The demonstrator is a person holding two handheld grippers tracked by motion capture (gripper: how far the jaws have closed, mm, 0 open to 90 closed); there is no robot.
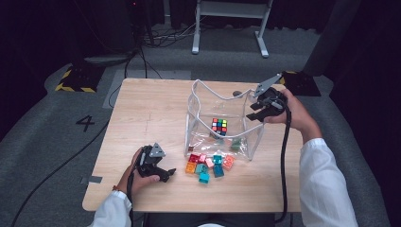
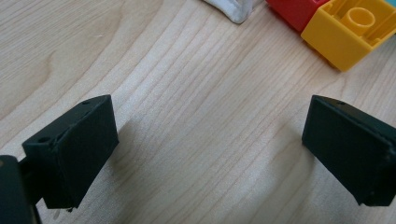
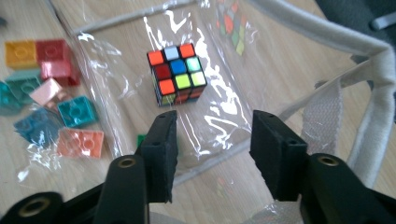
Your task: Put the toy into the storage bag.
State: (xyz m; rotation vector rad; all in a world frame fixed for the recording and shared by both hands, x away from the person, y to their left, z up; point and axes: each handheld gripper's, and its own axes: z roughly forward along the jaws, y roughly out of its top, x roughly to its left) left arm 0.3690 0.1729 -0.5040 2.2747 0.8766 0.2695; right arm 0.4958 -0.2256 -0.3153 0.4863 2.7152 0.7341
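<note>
A clear plastic bag [image 1: 250, 137] with white trim stands open in the middle of the wooden table [image 1: 142, 113]. A Rubik's cube [image 1: 219, 126] [image 3: 177, 74] lies inside it, and a small green brick [image 3: 140, 139] shows near its wall. Several loose bricks [image 1: 208, 165] in red, orange, pink and teal lie in front of the bag. My right gripper [image 1: 253, 112] [image 3: 212, 149] hangs open over the bag's right rim, pointing down at the cube. My left gripper [image 1: 169, 175] [image 2: 210, 149] is open low over bare wood, left of the bricks. A yellow brick [image 2: 352, 30] and a red brick [image 2: 299, 9] lie just beyond its jaws.
Bare tabletop lies left of the bag and along the front edge. A small dark round object [image 1: 236, 93] sits behind the bag. Cables trail from both grippers. A white frame [image 1: 229, 28] stands on the grey floor beyond the table.
</note>
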